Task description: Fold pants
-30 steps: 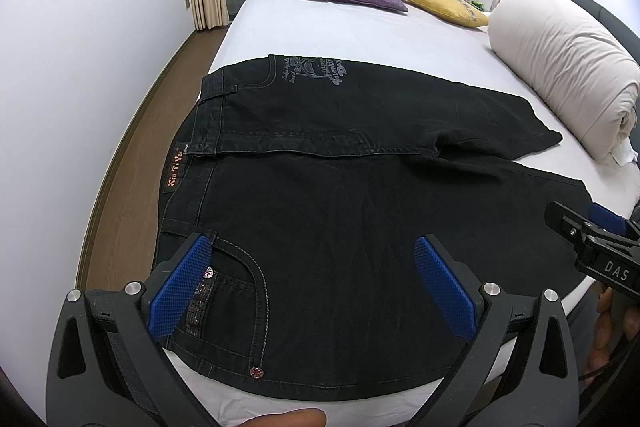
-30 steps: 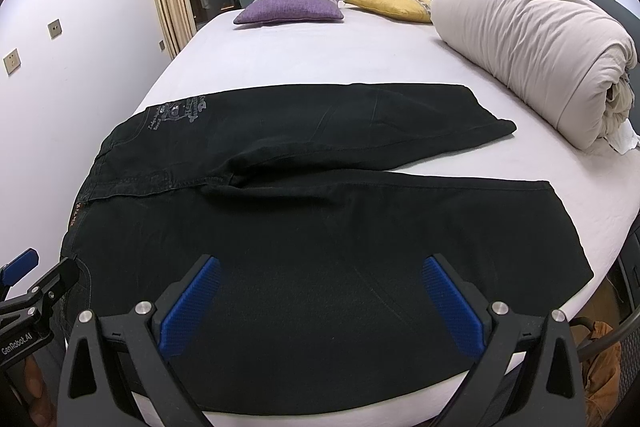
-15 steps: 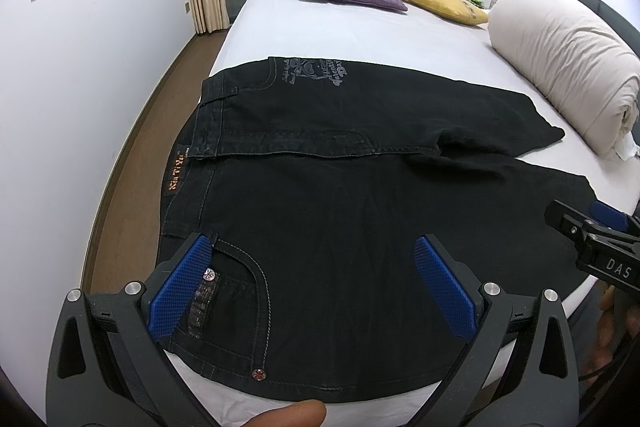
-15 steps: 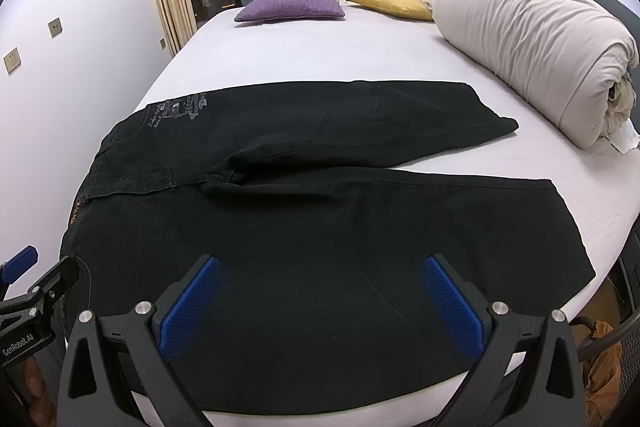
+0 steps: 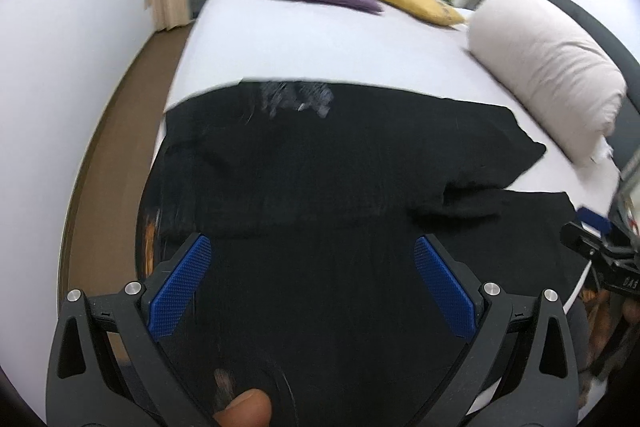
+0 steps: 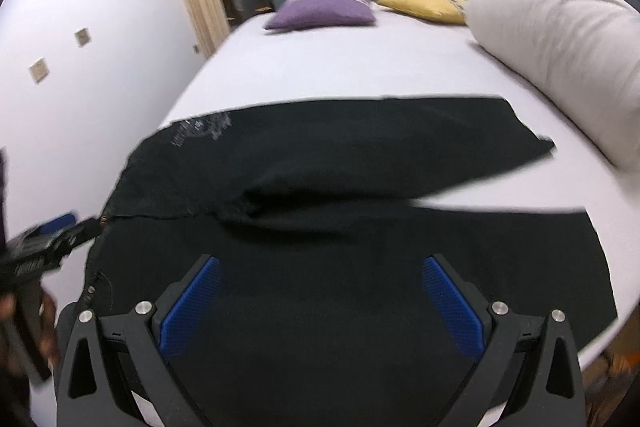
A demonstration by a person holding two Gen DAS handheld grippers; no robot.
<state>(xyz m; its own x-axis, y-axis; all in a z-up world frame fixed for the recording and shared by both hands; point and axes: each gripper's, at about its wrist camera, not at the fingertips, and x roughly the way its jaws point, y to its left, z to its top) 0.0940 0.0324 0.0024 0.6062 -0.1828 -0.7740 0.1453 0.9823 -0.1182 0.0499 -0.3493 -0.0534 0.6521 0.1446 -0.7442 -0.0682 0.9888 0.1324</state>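
1. Spread flat across the near end of the bed (image 5: 304,39), the black pants (image 5: 340,187) lie with the waist toward the left and both legs running right; the far leg angles away from the near one, leaving a wedge of sheet between them.
2. Farther up the bed sit a purple pillow (image 6: 320,11) and a yellow pillow (image 6: 424,5), well apart from the pants; a rolled white duvet (image 6: 560,39) lies along the right side.
3. Both views are blurred.
4. The left gripper (image 5: 312,271) has its fingers spread wide over the waist end, pinching nothing.
5. The right gripper (image 6: 320,287) likewise has its fingers spread wide over the near leg, empty.
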